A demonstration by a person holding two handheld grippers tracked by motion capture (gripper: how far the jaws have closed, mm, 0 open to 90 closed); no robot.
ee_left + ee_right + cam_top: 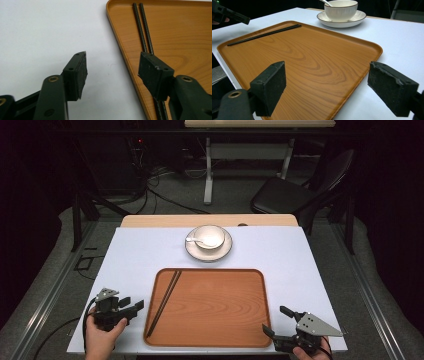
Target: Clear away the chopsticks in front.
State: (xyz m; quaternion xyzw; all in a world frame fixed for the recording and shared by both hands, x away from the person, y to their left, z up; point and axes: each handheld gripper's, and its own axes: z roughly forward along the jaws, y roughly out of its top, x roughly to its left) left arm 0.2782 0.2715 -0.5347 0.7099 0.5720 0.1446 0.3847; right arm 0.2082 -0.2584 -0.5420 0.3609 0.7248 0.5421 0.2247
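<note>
A wooden tray (210,307) with a warm orange-brown grain, rounded corners and a low raised rim lies at the near middle of the white table (300,265). A pair of thin black chopsticks (165,299) rests side by side along the tray's left edge, running from about 7 o'clock up to 11 o'clock. Beyond the tray at 12 o'clock a white bowl (209,236) sits on a white saucer (222,252), with a white spoon (196,240) in the bowl. The left claw (136,307) at 8 o'clock is released, its jaws straddling the tray's left rim. The right claw (276,320) at 4 o'clock is also released, holding nothing. No writing or labels are legible.
</note>
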